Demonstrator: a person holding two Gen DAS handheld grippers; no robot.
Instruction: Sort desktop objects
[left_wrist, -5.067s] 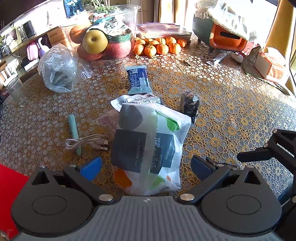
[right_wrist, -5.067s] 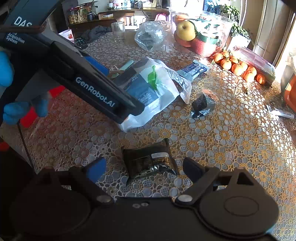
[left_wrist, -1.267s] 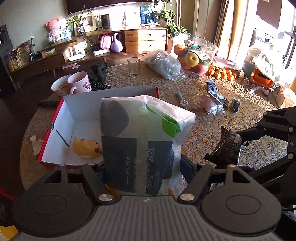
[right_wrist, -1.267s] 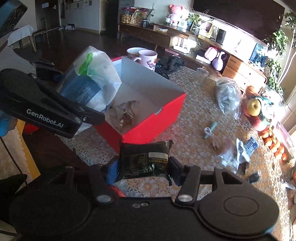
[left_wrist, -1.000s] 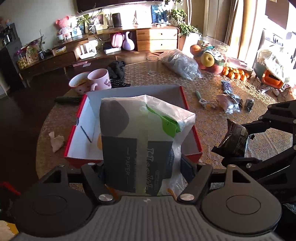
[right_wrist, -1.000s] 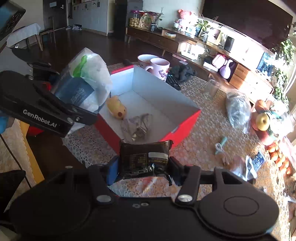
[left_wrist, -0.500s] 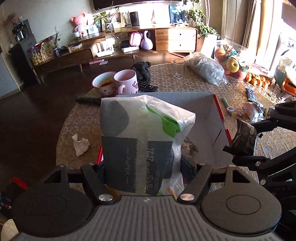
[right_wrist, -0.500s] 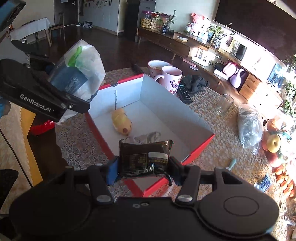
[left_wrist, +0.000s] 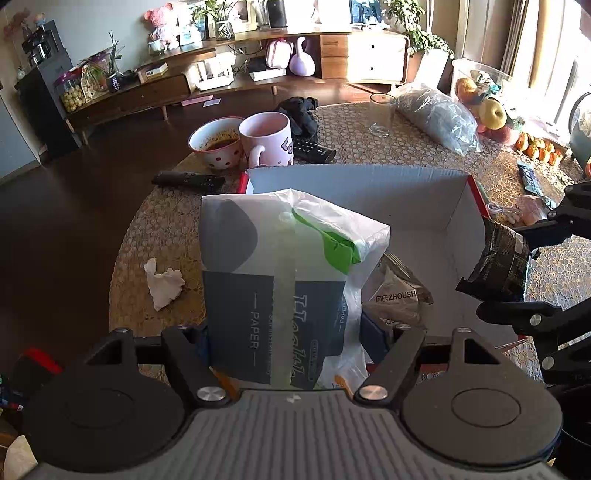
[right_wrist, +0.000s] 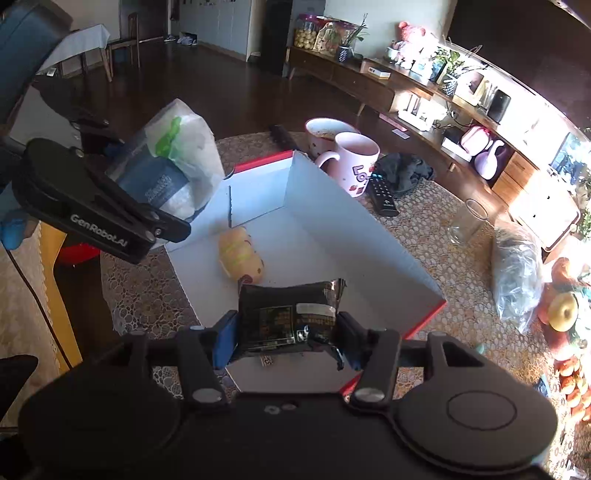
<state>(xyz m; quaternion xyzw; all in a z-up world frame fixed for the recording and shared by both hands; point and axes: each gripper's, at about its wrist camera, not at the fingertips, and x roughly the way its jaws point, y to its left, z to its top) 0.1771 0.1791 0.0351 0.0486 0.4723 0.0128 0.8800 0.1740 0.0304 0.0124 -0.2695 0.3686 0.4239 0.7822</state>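
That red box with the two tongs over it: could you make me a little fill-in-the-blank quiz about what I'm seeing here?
1. The left tongs grip a white pack printed with the word ____.
2. The right tongs grip a snack packet whose colour is ____.
3. The yellow toy lies ____ the red box.
4. Beside the dotted bowl stands a pink ____.

Missing words: PAPER; black; inside; mug

Can't see most of the red box (left_wrist: 369, 184) floor behind the tissue pack (left_wrist: 280, 288). Silver wrapper (left_wrist: 399, 295) half covered, print only partly readable. Fruit bowl (right_wrist: 565, 306) chopped off at the edge.
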